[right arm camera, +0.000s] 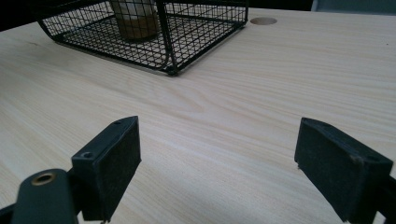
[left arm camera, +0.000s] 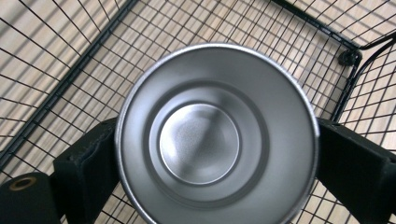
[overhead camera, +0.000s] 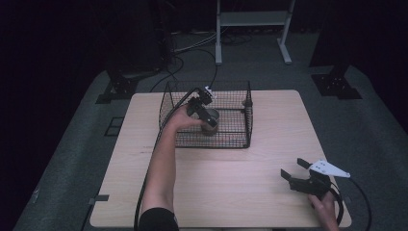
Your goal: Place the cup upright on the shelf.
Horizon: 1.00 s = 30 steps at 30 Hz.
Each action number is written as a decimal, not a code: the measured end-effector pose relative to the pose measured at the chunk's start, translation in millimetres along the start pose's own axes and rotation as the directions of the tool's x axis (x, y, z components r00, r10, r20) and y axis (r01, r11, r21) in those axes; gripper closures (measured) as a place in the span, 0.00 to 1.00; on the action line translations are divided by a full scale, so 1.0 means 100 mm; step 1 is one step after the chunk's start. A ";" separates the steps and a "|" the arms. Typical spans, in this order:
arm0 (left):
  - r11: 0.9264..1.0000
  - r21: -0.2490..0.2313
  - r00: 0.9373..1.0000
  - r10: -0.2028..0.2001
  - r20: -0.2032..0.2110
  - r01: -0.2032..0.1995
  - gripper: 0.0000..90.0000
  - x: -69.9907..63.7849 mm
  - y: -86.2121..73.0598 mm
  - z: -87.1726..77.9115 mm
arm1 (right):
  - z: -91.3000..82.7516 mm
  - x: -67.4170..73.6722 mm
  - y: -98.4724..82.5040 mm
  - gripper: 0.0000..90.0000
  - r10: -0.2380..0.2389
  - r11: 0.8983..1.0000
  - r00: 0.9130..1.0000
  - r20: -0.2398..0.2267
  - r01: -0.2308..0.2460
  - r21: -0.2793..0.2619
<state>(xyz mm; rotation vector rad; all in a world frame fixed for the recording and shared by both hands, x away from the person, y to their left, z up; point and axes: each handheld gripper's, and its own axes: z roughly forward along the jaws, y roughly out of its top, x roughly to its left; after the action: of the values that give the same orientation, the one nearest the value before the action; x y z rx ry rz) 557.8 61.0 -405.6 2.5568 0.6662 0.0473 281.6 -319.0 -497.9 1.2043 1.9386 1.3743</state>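
Tabletop (overhead camera: 269, 163): pale wood, centre of the high view, on grey carpet; a round hole (right arm camera: 263, 21) near its far edge in the right gripper view.
Frame legs (overhead camera: 250, 29): white, top centre of the high view, behind the tabletop, cables on the floor beside them.
Wire basket (overhead camera: 235, 139): black mesh, upper middle of the tabletop; its walls surround the cup on all sides.
Left arm (overhead camera: 161, 163): reaches from the bottom edge over the basket's left wall.
Left tool (overhead camera: 206, 115): inside the basket, jaws clamped on the cup's sides, one black pad (left arm camera: 84, 172) against each flank.
Metal cup (left arm camera: 217, 137): shiny, seen end-on in the left gripper view, basket mesh beneath it.
Right tool (overhead camera: 296, 169): lower right of the high view, low over bare tabletop, jaws wide apart, nothing between them, well apart from the basket.
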 end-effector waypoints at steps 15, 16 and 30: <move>0.993 -0.101 0.996 0.056 -0.066 -0.063 0.08 -0.13 0.04 -0.32 | 0.00 0.00 0.00 0.15 -0.001 1.000 1.000 0.004 0.001 0.005; 0.992 -0.103 0.996 0.065 -0.067 -0.072 0.08 -0.15 0.04 -0.34 | 0.00 0.00 0.00 0.15 0.000 1.000 1.000 0.003 0.000 0.005; 0.976 -0.182 0.990 0.099 -0.100 -0.116 0.08 -0.39 -0.11 -0.57 | 0.01 0.01 0.00 0.15 -0.002 1.000 1.000 0.012 0.002 0.007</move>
<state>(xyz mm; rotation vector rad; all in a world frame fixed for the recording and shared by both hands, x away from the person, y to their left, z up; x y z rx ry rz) 509.6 77.5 -357.4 2.4166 0.5290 0.2526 282.0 -317.9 -497.9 1.2113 1.9378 1.3576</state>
